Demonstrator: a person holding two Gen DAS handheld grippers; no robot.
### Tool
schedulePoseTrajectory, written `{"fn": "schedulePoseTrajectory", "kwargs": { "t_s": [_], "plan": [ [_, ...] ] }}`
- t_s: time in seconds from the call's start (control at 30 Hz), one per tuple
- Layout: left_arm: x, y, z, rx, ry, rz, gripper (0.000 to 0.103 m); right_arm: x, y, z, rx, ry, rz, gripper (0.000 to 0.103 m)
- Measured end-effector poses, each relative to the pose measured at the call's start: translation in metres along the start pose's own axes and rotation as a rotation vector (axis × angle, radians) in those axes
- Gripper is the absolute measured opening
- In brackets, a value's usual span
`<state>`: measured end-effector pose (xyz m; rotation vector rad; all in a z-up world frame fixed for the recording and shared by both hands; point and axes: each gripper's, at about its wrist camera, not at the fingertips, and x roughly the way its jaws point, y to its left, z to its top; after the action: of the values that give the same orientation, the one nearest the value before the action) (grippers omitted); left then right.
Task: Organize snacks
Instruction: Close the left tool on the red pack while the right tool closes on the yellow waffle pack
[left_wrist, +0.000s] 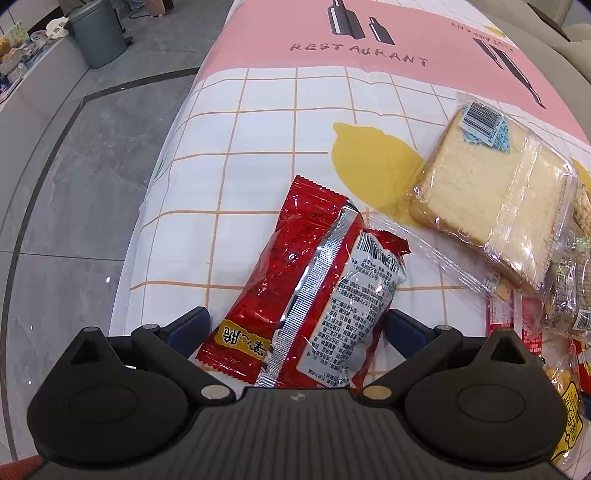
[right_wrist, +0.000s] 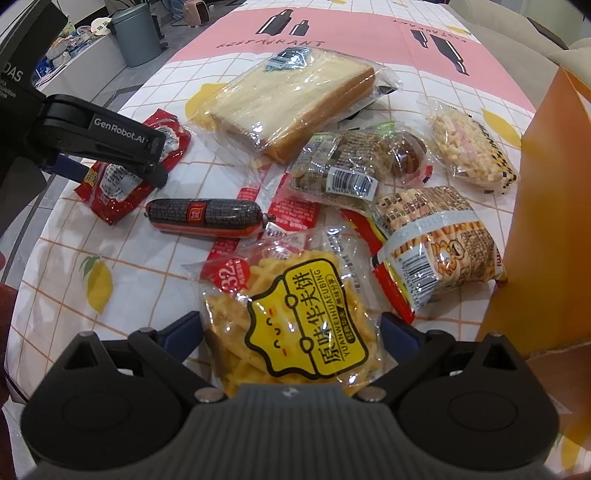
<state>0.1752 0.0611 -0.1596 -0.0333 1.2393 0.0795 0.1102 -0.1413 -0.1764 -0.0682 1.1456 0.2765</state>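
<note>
My left gripper stands open low over the tablecloth, and a red foil snack packet lies back-side up between its blue fingers. The right wrist view shows that same red packet under the left tool's black housing. Also open, my right gripper straddles a clear packet of yellow waffle biscuits. Whether either pair of fingers touches its packet I cannot tell.
Wrapped sliced bread lies behind the pile. A dark sausage, a brown snack pack, a biscuit-stick pack and a puffed snack pack lie around. An orange paper bag stands right. The table edge drops left.
</note>
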Motion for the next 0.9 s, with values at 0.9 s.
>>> {"fn": "schedulePoseTrajectory", "kwargs": {
  "t_s": [0.9],
  "plan": [
    [-0.0051, -0.0077, 0.0012, 0.073, -0.047, -0.035, 0.099, 0.0004, 0.0039, -0.0027, -0.020, -0.015, -0.011, 0.099]
  ]
}}
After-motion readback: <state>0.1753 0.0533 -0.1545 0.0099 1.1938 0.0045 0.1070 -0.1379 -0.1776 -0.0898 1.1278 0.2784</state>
